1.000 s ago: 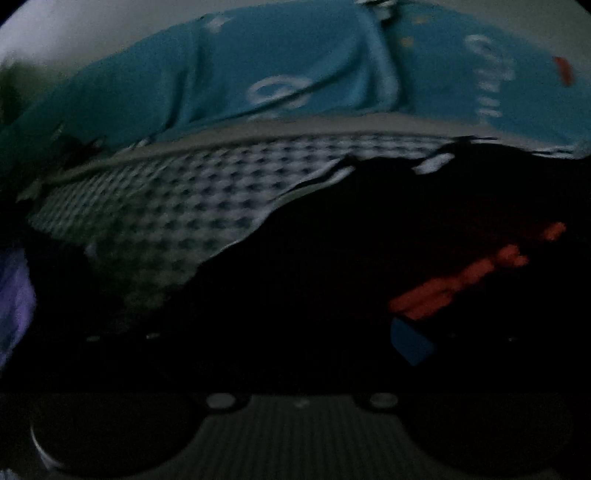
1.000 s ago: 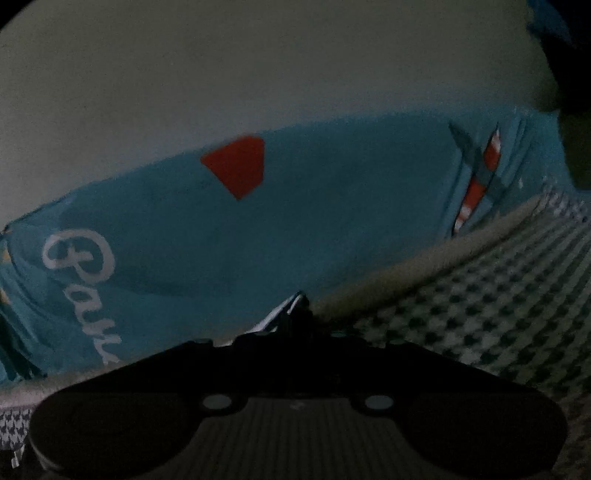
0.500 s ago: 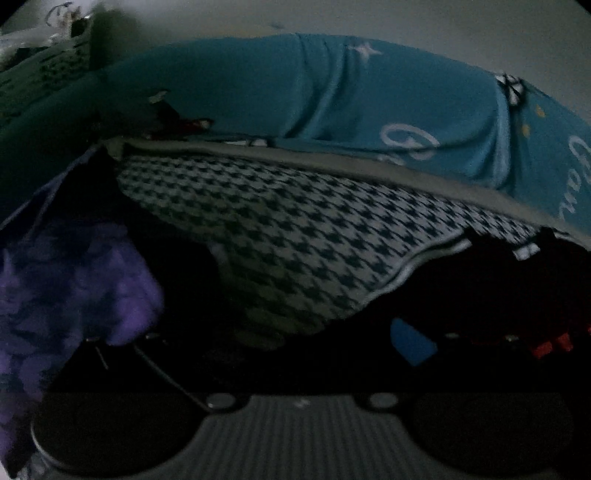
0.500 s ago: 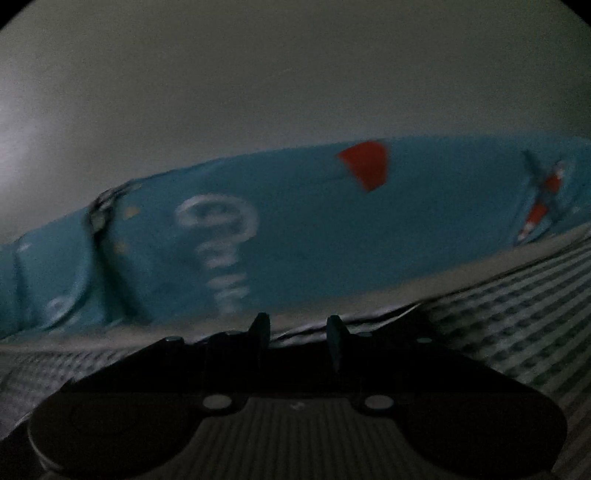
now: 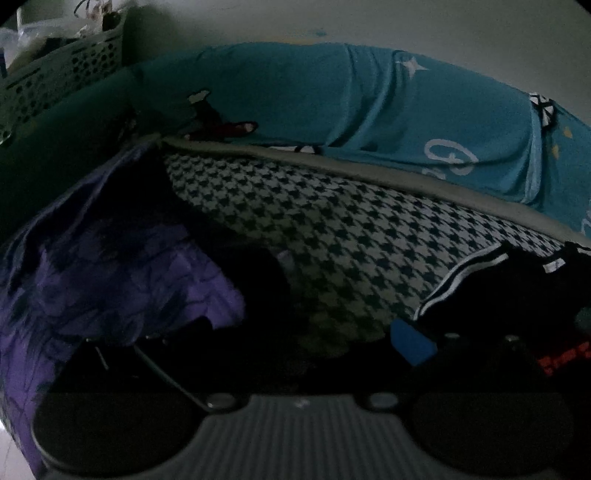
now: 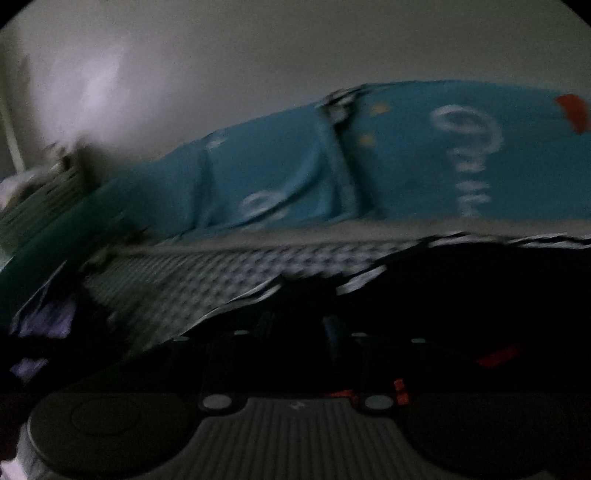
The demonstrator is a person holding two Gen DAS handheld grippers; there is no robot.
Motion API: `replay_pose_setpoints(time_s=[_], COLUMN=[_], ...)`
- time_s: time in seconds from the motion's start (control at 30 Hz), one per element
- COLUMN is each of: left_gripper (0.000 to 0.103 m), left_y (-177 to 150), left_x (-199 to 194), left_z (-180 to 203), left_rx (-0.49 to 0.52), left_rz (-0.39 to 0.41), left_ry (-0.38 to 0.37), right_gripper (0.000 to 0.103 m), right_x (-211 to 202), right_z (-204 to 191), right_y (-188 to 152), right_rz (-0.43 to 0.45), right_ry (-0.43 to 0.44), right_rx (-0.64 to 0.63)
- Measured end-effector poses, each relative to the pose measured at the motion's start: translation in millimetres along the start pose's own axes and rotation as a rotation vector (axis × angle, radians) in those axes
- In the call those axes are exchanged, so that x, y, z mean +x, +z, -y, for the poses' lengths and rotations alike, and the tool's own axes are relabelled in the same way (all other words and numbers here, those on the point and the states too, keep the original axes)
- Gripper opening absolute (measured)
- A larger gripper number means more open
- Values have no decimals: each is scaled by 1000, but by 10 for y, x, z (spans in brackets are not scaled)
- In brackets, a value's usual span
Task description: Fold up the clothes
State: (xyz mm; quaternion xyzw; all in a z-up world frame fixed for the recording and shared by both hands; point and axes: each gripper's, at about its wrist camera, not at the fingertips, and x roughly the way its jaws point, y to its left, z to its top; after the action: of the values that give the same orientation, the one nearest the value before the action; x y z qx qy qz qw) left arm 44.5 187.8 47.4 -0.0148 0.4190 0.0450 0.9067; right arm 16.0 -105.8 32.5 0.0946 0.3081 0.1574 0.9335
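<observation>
Right wrist alone: red patch (image 6: 574, 110) on teal sheet (image 6: 280, 166); right fingers (image 6: 332, 332) slightly spread, just narrowing, empty. Left fingers (image 5: 412, 341): cannot tell.

light: dim | wall (image 5: 406, 22): plain, pale | perforated basket (image 5: 55, 81): far left, by wall

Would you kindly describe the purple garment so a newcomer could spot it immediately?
Start at the houndstooth mat beneath the teal bedding. At its left end lies a crumpled purple garment. It alone has violet, leaf-like patterning; the black garment opposite has white stripes.
</observation>
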Motion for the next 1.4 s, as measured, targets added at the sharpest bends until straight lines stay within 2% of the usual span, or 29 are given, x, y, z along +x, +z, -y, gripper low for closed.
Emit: replay_pose_setpoints(time_s=[0.2, 0.6, 1.0, 1.3, 1.37, 1.4], left_gripper=[103, 103, 103, 103, 103, 103], left_y=[9, -20, -38, -63, -64, -65], left_x=[-5, 26, 40, 42, 41, 41], left_z=[-59, -55, -109, -123, -126, -128], left_rx=[-6, 16, 48, 81, 83, 84], left_rz=[-9, -27, -29, -28, -28, -28], left_ry=[-4, 14, 66, 93, 95, 96], right_gripper=[27, 28, 51, 49, 35, 32], right_x=[128, 215, 272, 434, 457, 469], right_z=[-520, -1207, -1642, -1721, -1719, -1717], right_y=[-225, -619, -881, -990, -981, -976], right_rz=[-88, -158, -138, -118, -116, -117], right_ry=[137, 231, 252, 182, 183, 184], right_rx=[-103, -318, -546, -624, -615, -609])
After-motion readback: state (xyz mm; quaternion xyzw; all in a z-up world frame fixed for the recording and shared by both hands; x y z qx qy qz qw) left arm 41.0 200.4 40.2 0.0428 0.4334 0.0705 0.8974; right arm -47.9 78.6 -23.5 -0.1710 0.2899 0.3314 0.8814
